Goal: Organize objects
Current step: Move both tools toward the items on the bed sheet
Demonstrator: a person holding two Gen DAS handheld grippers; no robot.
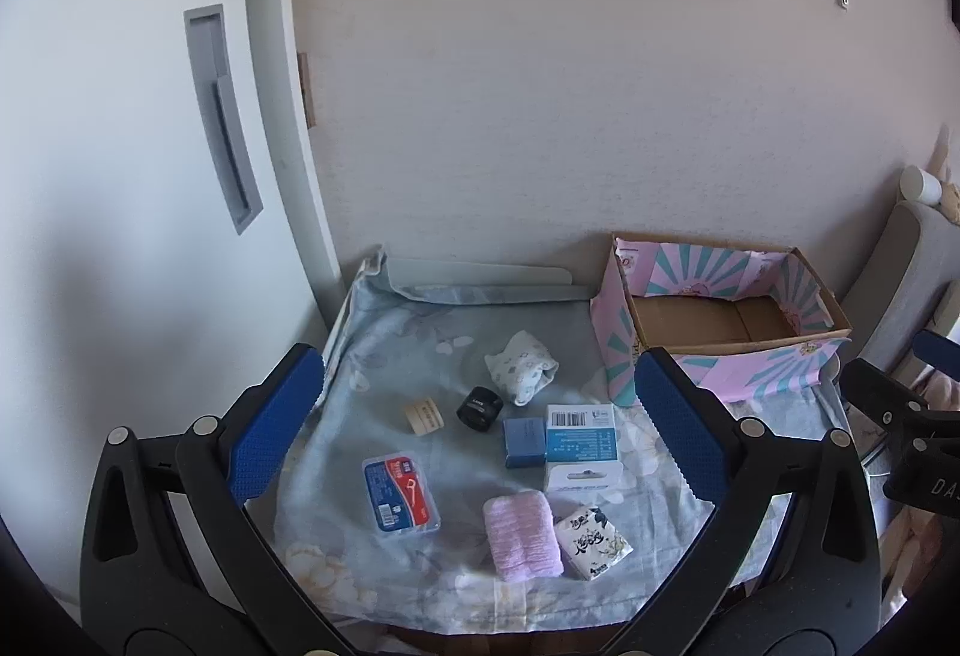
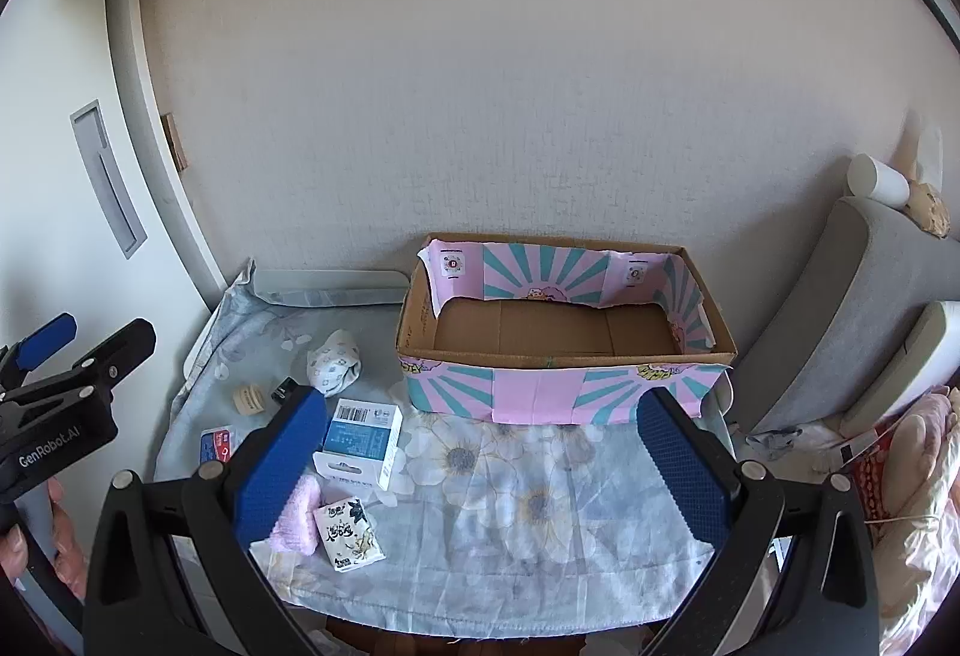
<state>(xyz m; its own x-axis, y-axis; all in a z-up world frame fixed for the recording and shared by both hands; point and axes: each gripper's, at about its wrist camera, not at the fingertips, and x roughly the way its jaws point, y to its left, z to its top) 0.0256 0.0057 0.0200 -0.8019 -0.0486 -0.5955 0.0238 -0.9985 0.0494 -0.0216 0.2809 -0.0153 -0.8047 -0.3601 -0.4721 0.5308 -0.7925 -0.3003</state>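
Small items lie on a floral cloth (image 1: 384,356): a red-and-blue floss case (image 1: 400,493), a pink folded towel (image 1: 522,536), a tissue pack (image 1: 594,542), a blue-and-white carton (image 1: 581,446), a small blue box (image 1: 524,441), a black lens cap (image 1: 479,408), a beige tape roll (image 1: 424,416) and a rolled patterned cloth (image 1: 521,365). An open pink-and-teal cardboard box (image 2: 564,392) stands empty at the back right. My left gripper (image 1: 480,428) hangs open above the items. My right gripper (image 2: 480,464) is open over bare cloth in front of the box, holding nothing.
A wall runs behind the table, with a white door and recessed handle (image 1: 222,116) at left. A grey cushioned chair (image 2: 840,308) and pink bedding (image 2: 918,476) crowd the right side. A grey tray edge (image 1: 480,278) lies at the back of the cloth.
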